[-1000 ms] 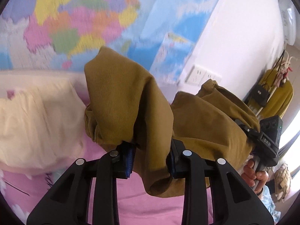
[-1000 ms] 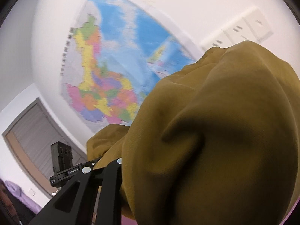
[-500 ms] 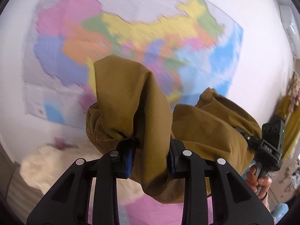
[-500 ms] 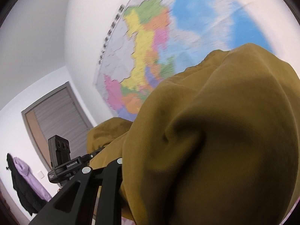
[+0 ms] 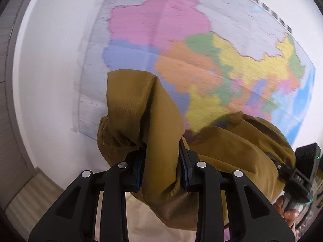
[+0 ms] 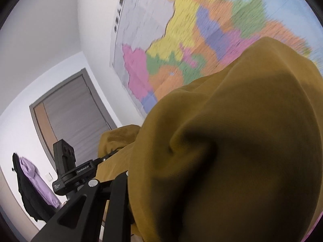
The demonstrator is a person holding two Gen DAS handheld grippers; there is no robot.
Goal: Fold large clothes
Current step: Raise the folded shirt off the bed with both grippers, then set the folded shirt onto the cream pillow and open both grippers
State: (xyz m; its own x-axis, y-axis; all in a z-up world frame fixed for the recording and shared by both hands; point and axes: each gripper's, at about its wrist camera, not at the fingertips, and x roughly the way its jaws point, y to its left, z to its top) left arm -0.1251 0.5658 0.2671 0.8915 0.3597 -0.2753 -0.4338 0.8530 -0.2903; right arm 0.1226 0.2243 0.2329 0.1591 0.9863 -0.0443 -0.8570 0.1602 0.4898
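You hold the garment aloft, left claw clamped on a bunched edge, so it hangs free for folding; cloth hides your right claw's grip.

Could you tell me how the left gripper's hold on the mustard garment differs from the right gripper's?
The left gripper shows both blue-padded fingers pinching a fold of the mustard garment; on the right gripper, cloth drapes over the fingers and hides them. The left view keeps the wall map mostly visible; the right is half filled with fabric. Both carry the same garment.
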